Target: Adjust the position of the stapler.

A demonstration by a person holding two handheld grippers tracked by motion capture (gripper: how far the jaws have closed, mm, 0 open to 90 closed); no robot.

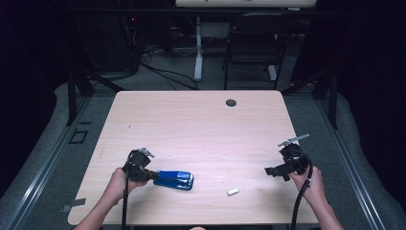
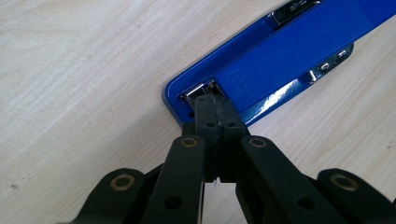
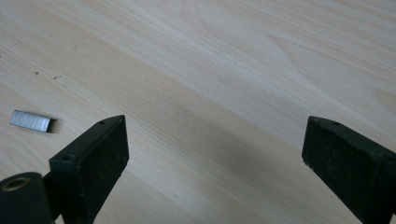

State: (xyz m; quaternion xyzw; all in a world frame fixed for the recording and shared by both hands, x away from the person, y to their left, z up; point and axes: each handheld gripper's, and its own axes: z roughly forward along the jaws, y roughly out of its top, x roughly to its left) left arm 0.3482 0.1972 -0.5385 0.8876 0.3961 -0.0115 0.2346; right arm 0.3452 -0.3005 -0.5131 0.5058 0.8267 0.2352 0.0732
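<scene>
Loading a glossy blue metal stapler (image 1: 175, 180) seems barely begun: closed left tongs (image 2: 216, 103) press its rear end; wide, empty right tongs (image 3: 215, 149) sit near the small silver staple strip (image 3: 31, 121), untouched.

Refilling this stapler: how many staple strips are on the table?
1: a staple strip lies loose between the blue stapler and the right gripper. Any inside the stapler would be hidden.

A pale wooden desk (image 1: 201, 124) is carrying a blue stapler (image 1: 176, 180), lying flat with its near end right at the left fingers (image 2: 215, 108). A small strip of staples (image 1: 232, 191) is lying just beyond the right fingers (image 3: 98, 154), off to their left.
</scene>
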